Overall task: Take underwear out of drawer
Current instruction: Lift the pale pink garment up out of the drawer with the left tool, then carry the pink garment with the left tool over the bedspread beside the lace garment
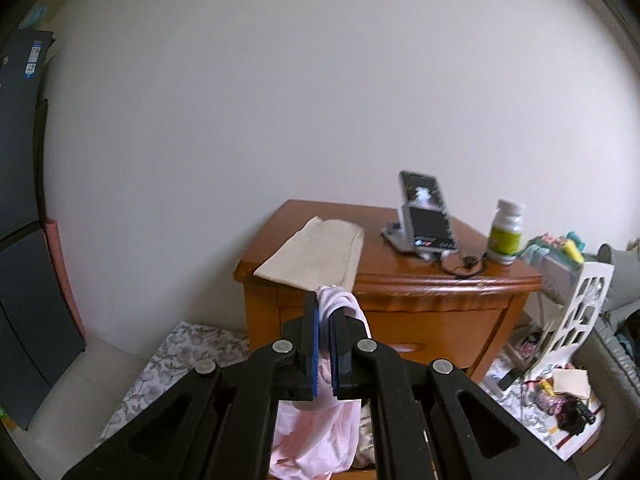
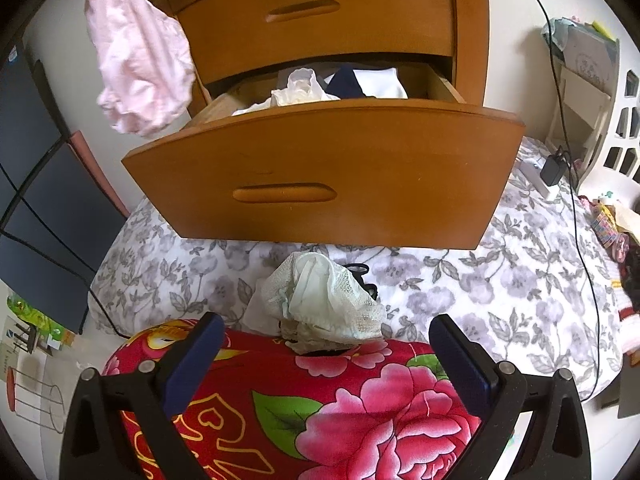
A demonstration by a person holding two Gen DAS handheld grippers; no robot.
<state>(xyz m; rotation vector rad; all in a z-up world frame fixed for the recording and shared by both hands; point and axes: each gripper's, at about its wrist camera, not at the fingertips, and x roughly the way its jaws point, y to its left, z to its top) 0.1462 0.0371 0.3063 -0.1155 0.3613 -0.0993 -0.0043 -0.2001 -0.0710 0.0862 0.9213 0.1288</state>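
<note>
My left gripper point(image 1: 325, 307) is shut on pink underwear point(image 1: 340, 300), which drapes over the fingertips and hangs below the jaws, level with the wooden nightstand point(image 1: 420, 284). In the right wrist view the same pink underwear point(image 2: 140, 60) hangs in the air at the upper left, beside the nightstand. The lower drawer point(image 2: 320, 184) stands pulled out, with white and dark garments point(image 2: 304, 88) inside. My right gripper point(image 2: 324, 340) is open, nothing between its fingers, above a red flowered cushion point(image 2: 320, 412). A white lace garment point(image 2: 324, 300) lies just beyond the fingertips.
On the nightstand top lie a folded beige cloth point(image 1: 316, 254), a phone on a stand point(image 1: 426, 212), a pill bottle point(image 1: 506, 232) and a cable. A grey flowered quilt point(image 2: 500, 280) covers the floor. A white rack point(image 1: 576, 312) and clutter stand right; dark panels point(image 1: 20, 200) left.
</note>
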